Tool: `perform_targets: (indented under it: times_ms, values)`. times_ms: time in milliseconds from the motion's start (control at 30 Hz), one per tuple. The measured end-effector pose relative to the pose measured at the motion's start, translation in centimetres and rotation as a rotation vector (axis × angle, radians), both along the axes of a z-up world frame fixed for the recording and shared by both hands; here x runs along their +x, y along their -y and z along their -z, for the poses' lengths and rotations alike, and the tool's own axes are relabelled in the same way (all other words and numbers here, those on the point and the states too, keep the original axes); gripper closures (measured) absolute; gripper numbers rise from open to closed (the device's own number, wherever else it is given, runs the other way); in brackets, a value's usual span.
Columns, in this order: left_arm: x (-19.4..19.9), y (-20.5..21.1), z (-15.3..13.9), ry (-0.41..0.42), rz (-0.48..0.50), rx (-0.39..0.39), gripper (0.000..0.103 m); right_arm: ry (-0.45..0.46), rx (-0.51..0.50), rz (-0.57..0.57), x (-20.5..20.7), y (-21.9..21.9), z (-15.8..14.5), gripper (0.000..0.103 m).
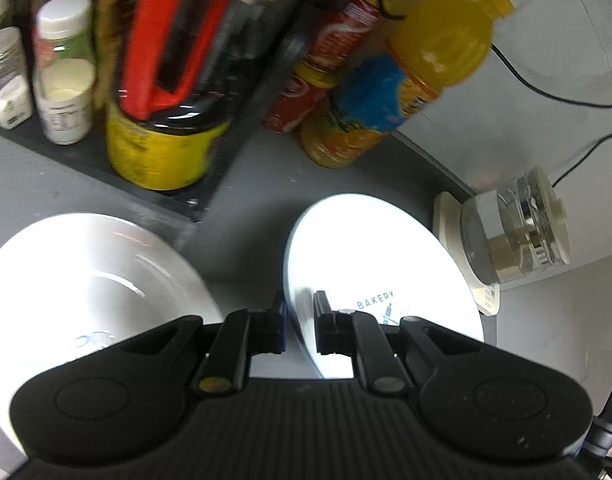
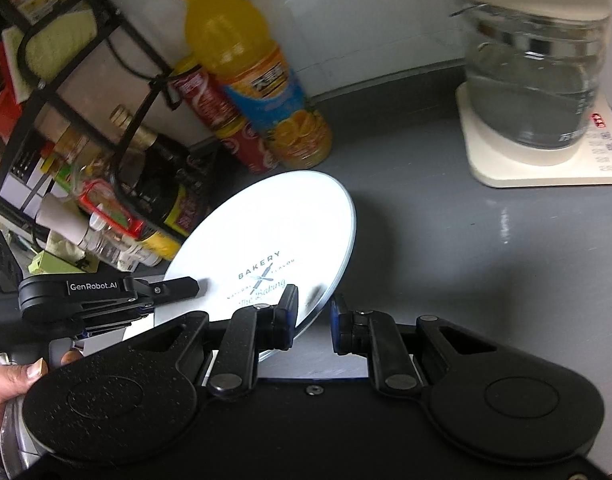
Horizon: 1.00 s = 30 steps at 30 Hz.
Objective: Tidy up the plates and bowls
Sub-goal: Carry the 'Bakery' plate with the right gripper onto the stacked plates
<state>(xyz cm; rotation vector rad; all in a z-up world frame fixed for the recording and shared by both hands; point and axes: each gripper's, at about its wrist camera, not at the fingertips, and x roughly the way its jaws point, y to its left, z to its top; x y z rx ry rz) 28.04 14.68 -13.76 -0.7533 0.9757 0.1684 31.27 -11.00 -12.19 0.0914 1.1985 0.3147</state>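
A white "BAKERY" plate point(image 1: 370, 256) is tilted up above the grey counter. My left gripper point(image 1: 300, 312) is shut on the plate's left rim. The same plate point(image 2: 274, 232) shows in the right wrist view, with the left gripper point(image 2: 186, 286) clamped on its left edge. My right gripper point(image 2: 314, 312) straddles the plate's lower right rim with a visible gap between the jaws, so it is open. A second white plate point(image 1: 90, 276) lies flat on the counter to the left.
A black rack holds spice jars point(image 1: 64, 68), a soy sauce jug point(image 1: 166, 120) and bottles. An orange juice bottle point(image 2: 250, 64) and red cans point(image 2: 222, 120) stand at the wall. A glass kettle on a cream base point(image 2: 534, 80) stands at the right. Grey counter point(image 2: 446, 248) lies between them.
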Motion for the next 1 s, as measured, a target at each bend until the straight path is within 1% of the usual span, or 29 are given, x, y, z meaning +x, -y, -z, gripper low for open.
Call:
perform_targets:
  times_ms: [167,600,800,1000]
  values:
    - [-2.0,-2.4,0.4,-0.006,-0.022,-0.007,0.092,-0.012,-0.001,-0.022,-0.6,-2.2,0.6,0.086]
    - [-7.0,-7.9,2.3,-0.040,-0.101,-0.027,0.092,-0.067,-0.012,-0.099,-2.5,-8.6,3.8,0.086]
    - [-9.4,-9.5,3.3,-0.050,-0.126,-0.056,0.092,-0.089,-0.027,-0.129,-3.9,-10.6,5.0,0.086]
    - [-11.1,-10.2,4.3,-0.065,-0.131,-0.080,0.092,-0.106,-0.038,-0.148,-5.2,-11.5,5.6,0.086]
